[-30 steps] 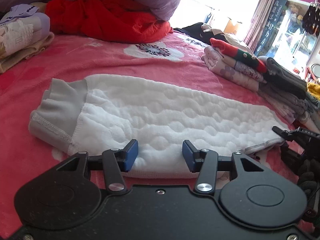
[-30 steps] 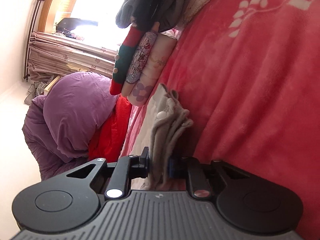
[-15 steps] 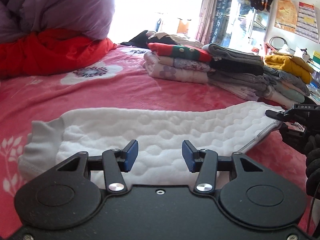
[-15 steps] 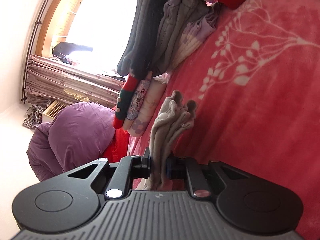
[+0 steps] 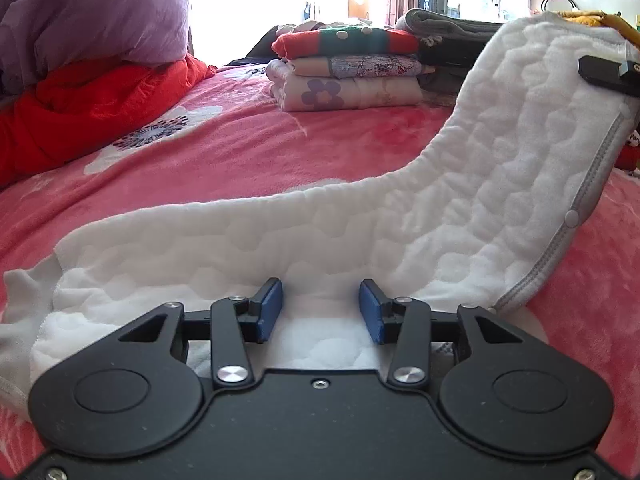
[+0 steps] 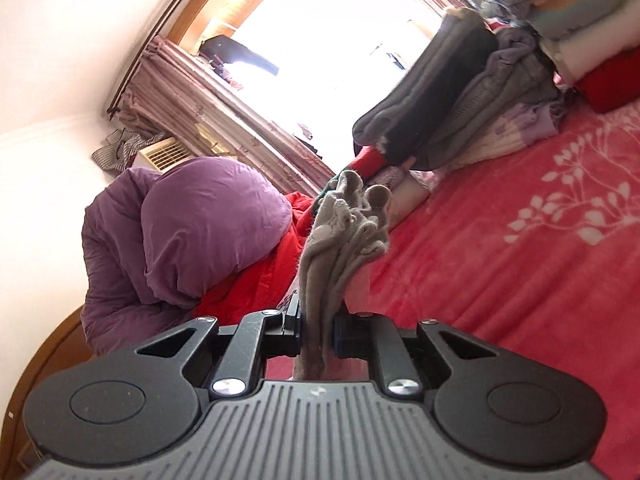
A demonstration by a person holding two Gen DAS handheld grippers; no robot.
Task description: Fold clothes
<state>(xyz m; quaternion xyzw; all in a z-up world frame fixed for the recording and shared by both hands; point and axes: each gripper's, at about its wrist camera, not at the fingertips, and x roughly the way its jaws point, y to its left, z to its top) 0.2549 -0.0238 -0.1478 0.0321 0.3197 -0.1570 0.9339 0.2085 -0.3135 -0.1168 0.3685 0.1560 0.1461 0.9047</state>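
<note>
A white quilted garment (image 5: 400, 232) with grey trim lies across the pink bed blanket (image 5: 280, 152). Its right end is lifted high, where a black finger (image 5: 604, 72) of my right gripper clamps it. My left gripper (image 5: 320, 308) sits low over the garment's near edge. Its blue pads are apart and closing, with white fabric between them but not pressed. In the right wrist view, my right gripper (image 6: 318, 328) is shut on a bunched grey hem (image 6: 340, 232) of the garment, held above the blanket (image 6: 500, 280).
A stack of folded clothes (image 5: 348, 76) sits at the far side of the bed, seen also in the right wrist view as folded clothes (image 6: 460, 120). A red cloth (image 5: 92, 108) and a purple duvet (image 5: 92, 12) are heaped at the far left.
The right gripper has risen, lifting the garment's right end off the bed into an arc. The left gripper moved along the near edge and its pads narrowed slightly.
</note>
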